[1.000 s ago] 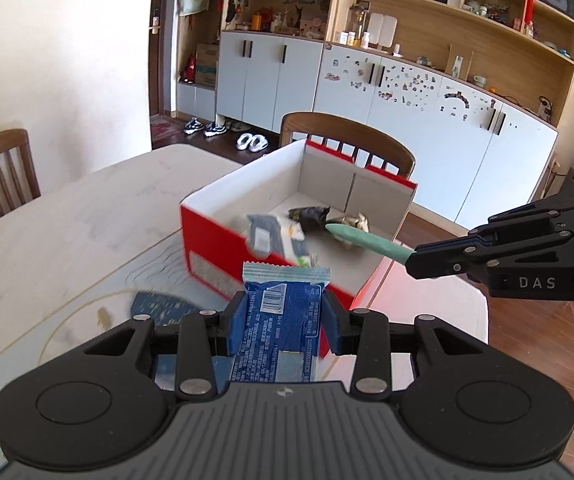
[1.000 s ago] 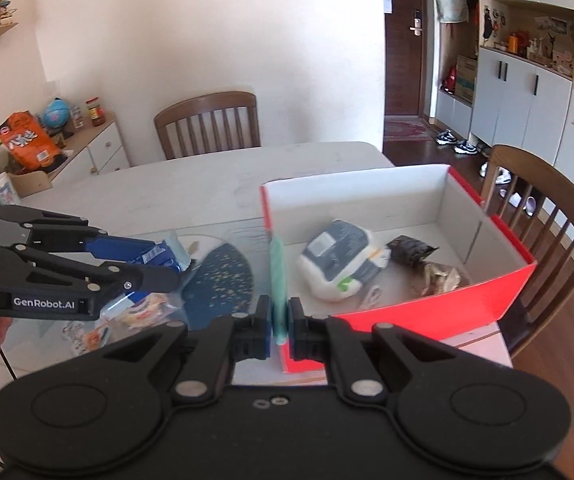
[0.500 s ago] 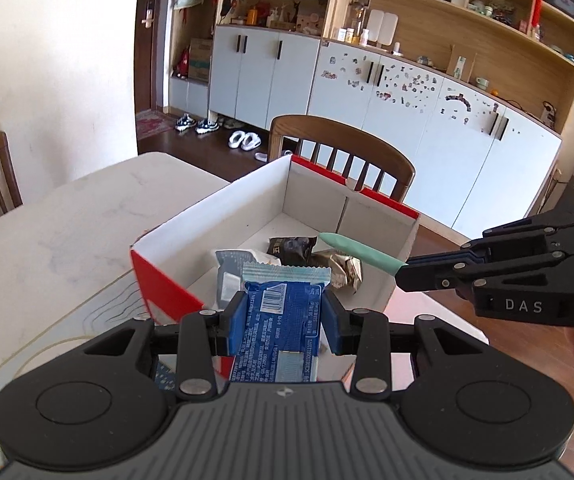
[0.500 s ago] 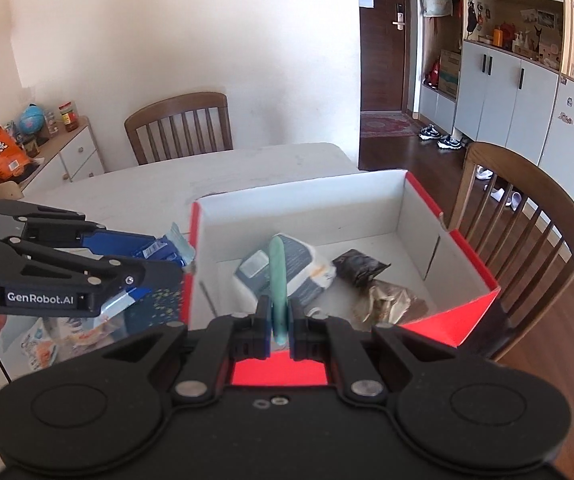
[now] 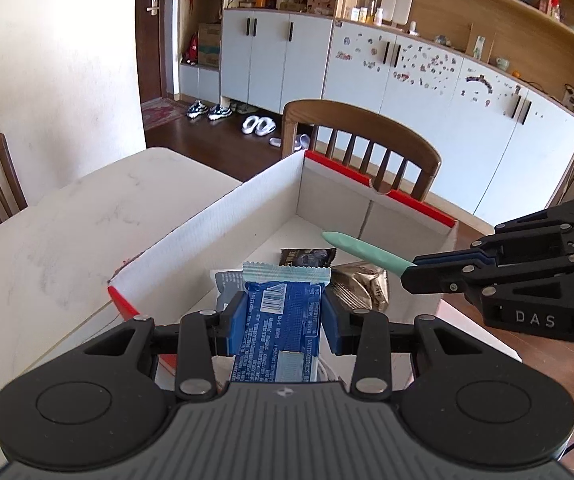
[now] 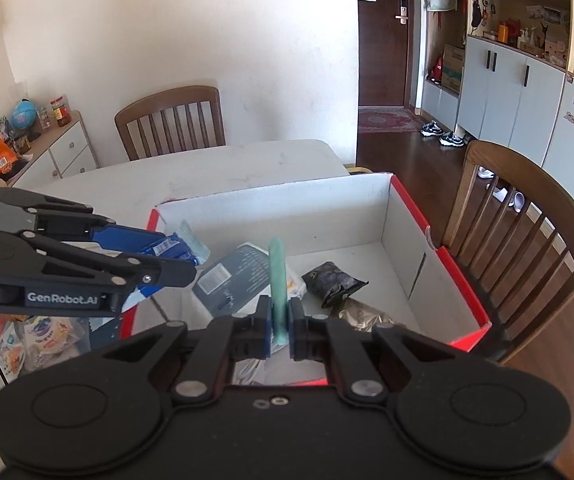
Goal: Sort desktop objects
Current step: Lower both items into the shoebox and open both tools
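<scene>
The left hand-held gripper (image 5: 283,322) clamps a blue snack packet (image 5: 277,332). The right hand-held gripper (image 6: 278,326) pinches a green pen (image 6: 277,280). Below both lies the red box (image 6: 463,280).

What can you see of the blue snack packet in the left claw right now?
The blue snack packet is a flat foil-like wrapper with white print, a barcode and a pale crimped end seal. The left claw clamps it by its long edges, blue pads on both sides, sealed end pointing forward. It hangs over the near end of the red-and-white box, not touching the contents.
</scene>
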A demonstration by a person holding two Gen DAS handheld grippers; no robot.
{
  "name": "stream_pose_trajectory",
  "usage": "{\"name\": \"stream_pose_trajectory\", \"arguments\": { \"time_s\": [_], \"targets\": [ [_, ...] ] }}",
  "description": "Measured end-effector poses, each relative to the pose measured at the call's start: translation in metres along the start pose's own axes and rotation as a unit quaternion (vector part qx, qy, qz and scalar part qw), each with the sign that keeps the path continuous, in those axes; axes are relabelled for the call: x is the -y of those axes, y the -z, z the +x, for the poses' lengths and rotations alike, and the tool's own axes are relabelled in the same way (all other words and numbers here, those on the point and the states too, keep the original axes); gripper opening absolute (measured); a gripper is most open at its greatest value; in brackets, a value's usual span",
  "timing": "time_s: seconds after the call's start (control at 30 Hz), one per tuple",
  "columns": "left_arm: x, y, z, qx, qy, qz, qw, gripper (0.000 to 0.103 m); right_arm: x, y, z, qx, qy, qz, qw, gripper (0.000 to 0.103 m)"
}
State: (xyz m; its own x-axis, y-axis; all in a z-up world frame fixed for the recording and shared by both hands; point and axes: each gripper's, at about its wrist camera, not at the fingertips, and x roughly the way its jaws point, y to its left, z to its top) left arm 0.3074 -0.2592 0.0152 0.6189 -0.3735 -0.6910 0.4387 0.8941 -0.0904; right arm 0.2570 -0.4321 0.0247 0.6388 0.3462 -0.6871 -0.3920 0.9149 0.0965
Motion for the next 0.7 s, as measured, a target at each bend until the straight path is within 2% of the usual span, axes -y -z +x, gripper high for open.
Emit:
{"name": "stream_pose_trajectory", "arguments": {
  "time_s": [0.27,0.7],
  "targets": [
    [0.008,-0.008,0.036,-0.031,-0.013,0.017,0.9993,0.037,0.013,-0.005,0.032,-0.021,0.004,-0.012,1.000,0.007],
    [0.023,-0.014,0.079,-0.077,-0.014,0.036,0.9963,0.037,0.026,-0.001,0.068,-0.052,0.005,-0.023,0.998,0.007]
  ]
}}
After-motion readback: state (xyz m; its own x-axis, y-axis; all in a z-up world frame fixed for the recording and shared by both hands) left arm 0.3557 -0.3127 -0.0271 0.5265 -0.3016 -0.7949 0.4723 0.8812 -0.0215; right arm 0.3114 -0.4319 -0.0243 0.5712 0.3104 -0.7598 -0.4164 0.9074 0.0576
